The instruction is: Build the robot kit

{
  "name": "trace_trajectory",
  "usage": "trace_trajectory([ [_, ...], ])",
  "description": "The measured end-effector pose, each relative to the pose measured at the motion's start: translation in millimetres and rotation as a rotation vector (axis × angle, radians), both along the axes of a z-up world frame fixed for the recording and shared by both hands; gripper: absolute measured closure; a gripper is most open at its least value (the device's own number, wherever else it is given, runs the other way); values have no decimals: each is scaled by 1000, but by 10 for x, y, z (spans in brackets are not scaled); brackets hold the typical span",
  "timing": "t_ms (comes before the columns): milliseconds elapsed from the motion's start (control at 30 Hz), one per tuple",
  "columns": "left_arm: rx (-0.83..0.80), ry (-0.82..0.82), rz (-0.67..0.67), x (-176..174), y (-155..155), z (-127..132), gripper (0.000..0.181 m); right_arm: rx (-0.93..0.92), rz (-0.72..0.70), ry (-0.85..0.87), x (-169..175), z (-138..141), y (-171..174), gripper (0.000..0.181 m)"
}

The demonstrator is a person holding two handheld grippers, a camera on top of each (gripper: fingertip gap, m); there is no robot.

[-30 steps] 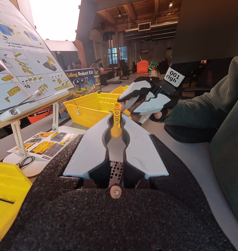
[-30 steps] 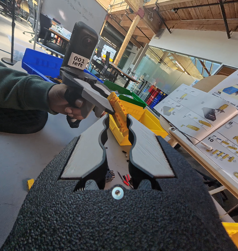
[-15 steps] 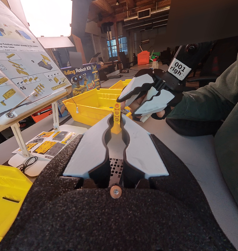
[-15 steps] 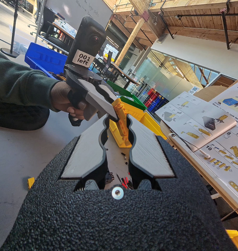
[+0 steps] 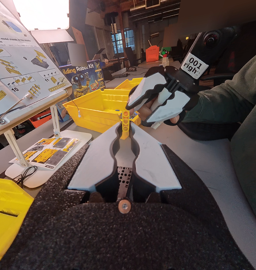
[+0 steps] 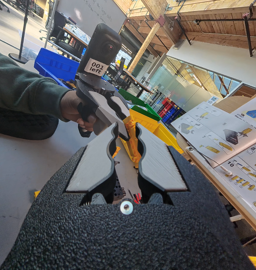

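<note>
My left gripper (image 5: 125, 124) is shut on a yellow beam with holes (image 5: 125, 116), which it holds upright above the grey table. My right gripper (image 5: 138, 114) is open, and its upper fingertip sits right at the beam's top. In the right wrist view the beam (image 6: 131, 141) runs through the gap between my right gripper's (image 6: 127, 124) fingers, with the left gripper (image 6: 126, 127) clamped on it from the left. I cannot tell if the right fingers touch the beam.
A yellow bin (image 5: 95, 108) stands just behind the beam. An instruction sheet on a stand (image 5: 22, 65), a sticker sheet (image 5: 51, 150) and a kit box (image 5: 86, 78) are on the left. Blue (image 6: 55, 65) and green (image 6: 139, 102) bins stand further back. Small loose parts (image 6: 134, 196) lie on the table. Less than 4 cm separates the two grippers' tips.
The right gripper has tilted up and moved closer to the beam, so the beam now sits deeper between its fingers. The left gripper keeps its hold and has barely moved.
</note>
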State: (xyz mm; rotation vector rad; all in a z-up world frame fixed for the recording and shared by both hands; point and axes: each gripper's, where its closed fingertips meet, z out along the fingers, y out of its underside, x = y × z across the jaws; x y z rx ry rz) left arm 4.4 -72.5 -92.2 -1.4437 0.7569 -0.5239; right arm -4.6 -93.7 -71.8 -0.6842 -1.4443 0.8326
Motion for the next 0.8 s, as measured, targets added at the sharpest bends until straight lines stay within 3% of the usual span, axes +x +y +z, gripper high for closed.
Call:
trace_trajectory([
  [233,-18,-20,2,-18,20,-9,174,-29,14,-8,-9,-31,14,160],
  [367,-31,-111,62,-193,101,58,174,-146,15,77,1,221,199,163],
  [600,-31,-182,132,-417,190,79,175,-256,-367,120,-425,551,1520,177],
  [700,-46,-173,135,-397,216,8,174,-316,-519,101,-674,522,2005,179],
  [800,-57,-155,132,-367,231,-52,174,-344,-590,66,-858,418,2263,181],
])
